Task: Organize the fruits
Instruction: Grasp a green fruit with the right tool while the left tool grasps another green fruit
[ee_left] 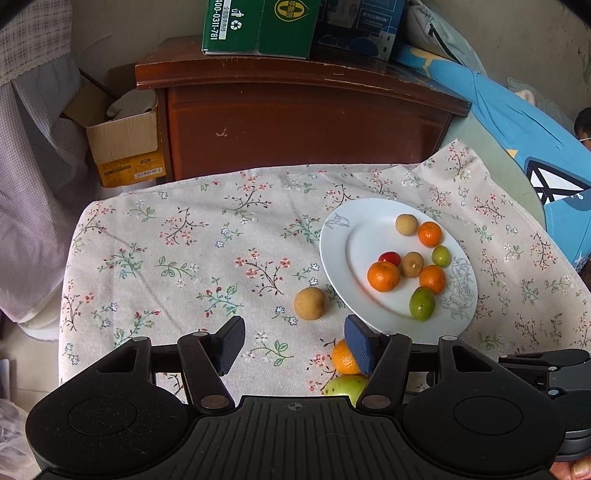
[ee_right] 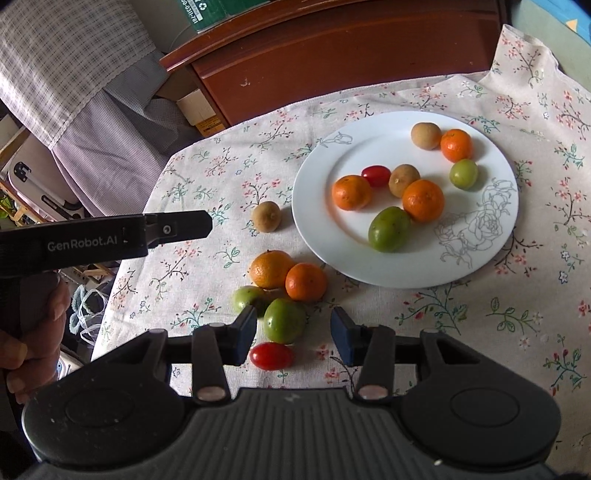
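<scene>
The green carton on the wooden cabinet shows the digits "00-0311-781" running down a white strip, a recycling sign and a tidy-man sign beside it, and a yellow oval logo with a "0" on its next face. The dark blue box beside it carries "35%" in small print; the rest is too small to read. In the right wrist view, the left gripper bears "GenRobot.AI" in pale letters on its black side
</scene>
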The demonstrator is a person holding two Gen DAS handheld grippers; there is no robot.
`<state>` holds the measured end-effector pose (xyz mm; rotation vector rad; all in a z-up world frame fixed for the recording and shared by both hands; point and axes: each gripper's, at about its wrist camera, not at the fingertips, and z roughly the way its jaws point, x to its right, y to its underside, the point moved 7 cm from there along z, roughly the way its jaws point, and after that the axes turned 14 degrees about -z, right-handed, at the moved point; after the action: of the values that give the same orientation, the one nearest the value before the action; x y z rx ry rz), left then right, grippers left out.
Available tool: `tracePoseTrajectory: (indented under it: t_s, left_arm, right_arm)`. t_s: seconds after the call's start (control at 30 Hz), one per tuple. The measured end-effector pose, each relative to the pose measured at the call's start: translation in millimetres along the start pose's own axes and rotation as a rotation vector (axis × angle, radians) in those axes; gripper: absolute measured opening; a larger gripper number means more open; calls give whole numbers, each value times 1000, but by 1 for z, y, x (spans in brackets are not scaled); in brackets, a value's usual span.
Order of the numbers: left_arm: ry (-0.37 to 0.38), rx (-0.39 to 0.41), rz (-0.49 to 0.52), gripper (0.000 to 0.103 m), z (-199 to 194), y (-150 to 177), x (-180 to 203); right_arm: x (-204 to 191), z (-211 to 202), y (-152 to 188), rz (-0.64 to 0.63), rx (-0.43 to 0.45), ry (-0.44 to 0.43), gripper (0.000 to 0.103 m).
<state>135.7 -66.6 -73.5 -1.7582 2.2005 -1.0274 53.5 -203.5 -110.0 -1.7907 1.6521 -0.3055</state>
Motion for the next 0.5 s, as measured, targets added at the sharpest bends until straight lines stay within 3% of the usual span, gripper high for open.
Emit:
tracePoseTrajectory:
  t_s: [0.5]
  left_arm:
    - [-7,-39,11,59,4,12,-2]
  right_arm:
    - [-7,19,4,-11,-20,8,29]
